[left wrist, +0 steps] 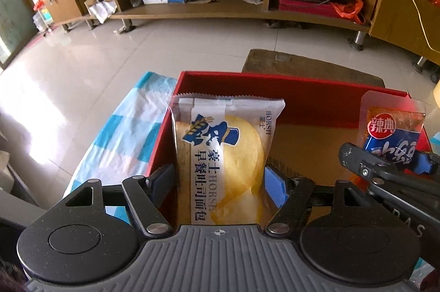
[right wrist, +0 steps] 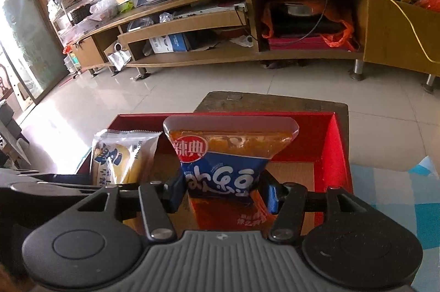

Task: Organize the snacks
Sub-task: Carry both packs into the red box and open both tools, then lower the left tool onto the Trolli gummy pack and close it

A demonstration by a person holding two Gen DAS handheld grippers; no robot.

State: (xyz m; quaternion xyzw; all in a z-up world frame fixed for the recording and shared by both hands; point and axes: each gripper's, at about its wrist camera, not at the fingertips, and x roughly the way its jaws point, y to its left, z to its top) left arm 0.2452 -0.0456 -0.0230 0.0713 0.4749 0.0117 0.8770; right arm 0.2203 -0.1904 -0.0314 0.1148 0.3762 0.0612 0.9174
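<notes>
Two snack packets inspected, both over red box (left wrist: 302, 96). Bread packet (left wrist: 220, 157) upright between left gripper (left wrist: 220, 182) pads, at box's left wall; pads look in contact with packet sides, clamped on it. Spicy snack pouch (right wrist: 222, 162) upright between right gripper (right wrist: 222, 190) pads, pinched at blue band, mid-box. Packets apart, cardboard floor bare between them and toward right wall. Box sits on blue-white checked cloth (left wrist: 121, 138); dark mat (right wrist: 272, 102) beyond far wall; tiled floor (left wrist: 165, 50) open.

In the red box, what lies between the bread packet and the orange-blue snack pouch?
Only bare brown cardboard floor of the red box, in the right wrist view.
</notes>
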